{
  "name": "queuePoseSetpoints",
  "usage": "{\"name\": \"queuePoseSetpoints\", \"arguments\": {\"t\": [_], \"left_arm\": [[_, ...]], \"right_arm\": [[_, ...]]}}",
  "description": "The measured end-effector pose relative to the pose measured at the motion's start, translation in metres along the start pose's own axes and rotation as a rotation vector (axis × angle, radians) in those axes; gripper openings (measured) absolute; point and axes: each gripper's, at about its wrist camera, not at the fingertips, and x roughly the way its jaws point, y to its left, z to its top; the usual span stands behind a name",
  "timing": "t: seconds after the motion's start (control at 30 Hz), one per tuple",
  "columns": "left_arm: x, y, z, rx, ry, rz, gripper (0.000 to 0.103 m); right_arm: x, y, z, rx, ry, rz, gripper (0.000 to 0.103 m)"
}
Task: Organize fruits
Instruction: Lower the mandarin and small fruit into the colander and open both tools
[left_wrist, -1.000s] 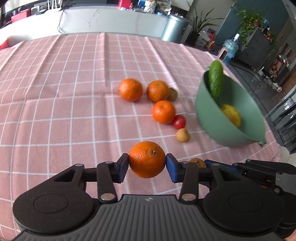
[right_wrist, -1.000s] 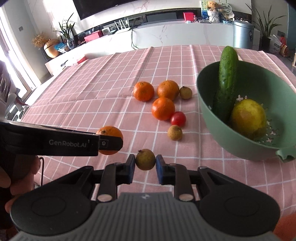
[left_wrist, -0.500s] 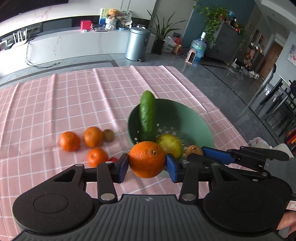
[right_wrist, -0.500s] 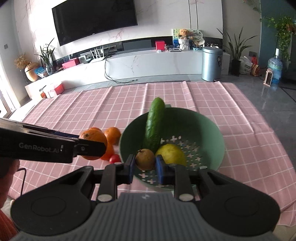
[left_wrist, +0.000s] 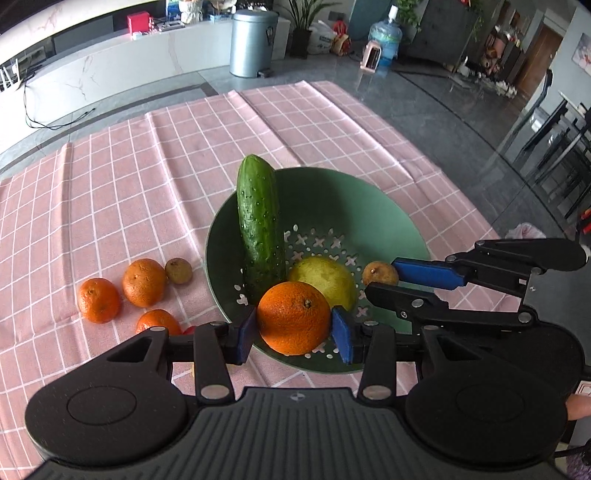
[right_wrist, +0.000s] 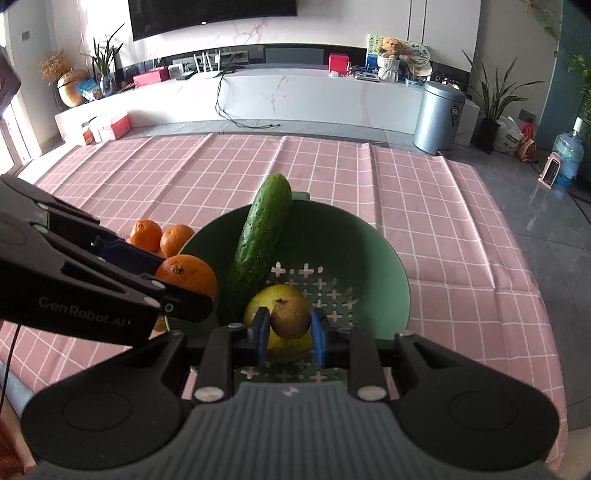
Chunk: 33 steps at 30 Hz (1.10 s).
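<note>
While both grippers hang over the green colander (left_wrist: 391, 218), each holds one fruit. Left gripper (left_wrist: 293, 328): jaws closed part-way on a large orange (left_wrist: 293, 317), which is pinched between the blue pads (left_wrist: 341, 339) above the colander's near rim. Right gripper (right_wrist: 290, 326): jaws narrowed onto a small brown fruit (right_wrist: 290, 318), held above the perforated floor of the colander; in the left wrist view this same fruit (left_wrist: 379, 272) appears at the tips of the right gripper's fingers (left_wrist: 424, 273), just beside the lemon (left_wrist: 325, 277). Inside the colander, a cucumber (left_wrist: 259, 225) leans upright against the far left wall, its tip rising past the rim, and the yellow-green lemon lies on the floor next to the cucumber's base. Outside the colander, on the pink checked tablecloth (left_wrist: 122, 177), three loose oranges (left_wrist: 144, 282) form a cluster to the left, with another small brown fruit (left_wrist: 178, 270) touching or nearly touching the rearmost one. A sliver of something red (left_wrist: 189, 329) shows behind the left gripper's finger; it is too hidden to identify. A grey waste bin (right_wrist: 437, 117) stands on the floor beyond the table.
</note>
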Motion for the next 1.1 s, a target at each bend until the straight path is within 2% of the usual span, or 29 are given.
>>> {"name": "queuePoseSetpoints", "arguments": {"t": [0.17,0.53,0.77,1.03,1.1], "left_arm": [[0.015,-0.002,0.003,0.045,0.049,0.027,0.049],[0.034,-0.004,0.005,0.09,0.108,0.021,0.05],[0.038,-0.008,0.003,0.111,0.115,0.035,0.05],[0.033,-0.012,0.001,0.154,0.091,0.06,0.059],[0.027,-0.013,0.002,0.16,0.072,0.073,0.063]], "right_arm": [[0.014,-0.002,0.001,-0.041,0.047,0.012,0.02],[0.032,-0.002,-0.001,-0.1,0.126,0.001,0.02],[0.036,-0.005,-0.004,-0.094,0.153,0.006,0.021],[0.034,-0.005,-0.004,-0.093,0.154,-0.005,0.022],[0.03,-0.005,-0.004,-0.093,0.143,-0.015,0.032]]}}
